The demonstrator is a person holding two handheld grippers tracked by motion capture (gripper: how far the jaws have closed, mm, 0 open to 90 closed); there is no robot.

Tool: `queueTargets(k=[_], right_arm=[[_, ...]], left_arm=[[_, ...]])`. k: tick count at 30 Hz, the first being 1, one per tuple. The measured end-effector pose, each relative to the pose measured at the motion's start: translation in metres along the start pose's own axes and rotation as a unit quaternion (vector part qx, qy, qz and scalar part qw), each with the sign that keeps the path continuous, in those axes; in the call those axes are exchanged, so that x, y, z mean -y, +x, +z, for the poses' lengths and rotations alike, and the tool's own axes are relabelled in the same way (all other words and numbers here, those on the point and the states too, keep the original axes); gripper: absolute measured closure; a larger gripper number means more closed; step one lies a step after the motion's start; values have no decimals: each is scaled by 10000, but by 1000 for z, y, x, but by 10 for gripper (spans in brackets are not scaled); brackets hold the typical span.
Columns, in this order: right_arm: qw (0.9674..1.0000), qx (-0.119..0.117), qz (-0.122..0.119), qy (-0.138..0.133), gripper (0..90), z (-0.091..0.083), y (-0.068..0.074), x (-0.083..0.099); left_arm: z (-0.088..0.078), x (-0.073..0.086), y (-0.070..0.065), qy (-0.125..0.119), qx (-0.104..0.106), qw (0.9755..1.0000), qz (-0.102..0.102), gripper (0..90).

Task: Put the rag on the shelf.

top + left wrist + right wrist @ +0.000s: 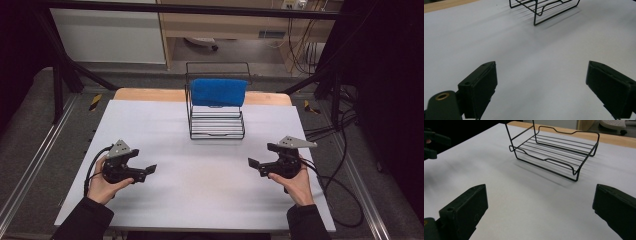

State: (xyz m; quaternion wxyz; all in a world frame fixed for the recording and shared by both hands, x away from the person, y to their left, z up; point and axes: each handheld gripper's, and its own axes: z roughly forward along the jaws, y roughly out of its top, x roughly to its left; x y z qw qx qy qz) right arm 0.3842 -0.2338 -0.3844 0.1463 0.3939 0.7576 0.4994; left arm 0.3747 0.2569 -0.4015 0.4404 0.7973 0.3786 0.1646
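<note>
A black wire rack (pixel 216 122) stands at the far middle of the white table (pixel 200 175), with a blue towel (pixel 218 91) draped over its top bar. My left gripper (pixel 145 170) sits low over the table at the near left, open, jaws pointing toward the middle. At the near right my right gripper (pixel 256 165) is open as well and faces inward. Wide-apart jaws with bare table between them show in the left gripper view (pixel 541 87) and the right gripper view (pixel 539 207). The rack's lower shelf (pixel 554 152) lies ahead of the right gripper, and its front corner (pixel 544 11) ahead of the left.
A wooden strip (pixel 150 94) borders the table's far edge. Black frame posts (pixel 57 80) and loose cables (pixel 340 130) flank the table. Across the table in the right gripper view, the left gripper (pixel 432 143) appears at the upper left.
</note>
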Motion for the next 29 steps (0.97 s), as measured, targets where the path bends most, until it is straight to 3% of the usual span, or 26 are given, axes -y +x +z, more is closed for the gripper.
queueTargets(k=[9, 16, 20, 29], right_arm=[[9994, -60, 223, 259, 8, -2, -7, 38], [9990, -227, 147, 353, 8, -9, -16, 65], [9985, -145, 189, 498, 8, -12, -19, 73], [9984, -71, 163, 527, 8, -11, -20, 74]], left_arm=[[2, 26, 5, 154, -2, 9999, 2, 106], [5, 37, 6, 223, 47, 9997, 54, 107], [5, 42, 5, 264, 68, 9996, 60, 107], [6, 47, 5, 282, 96, 9996, 23, 108]])
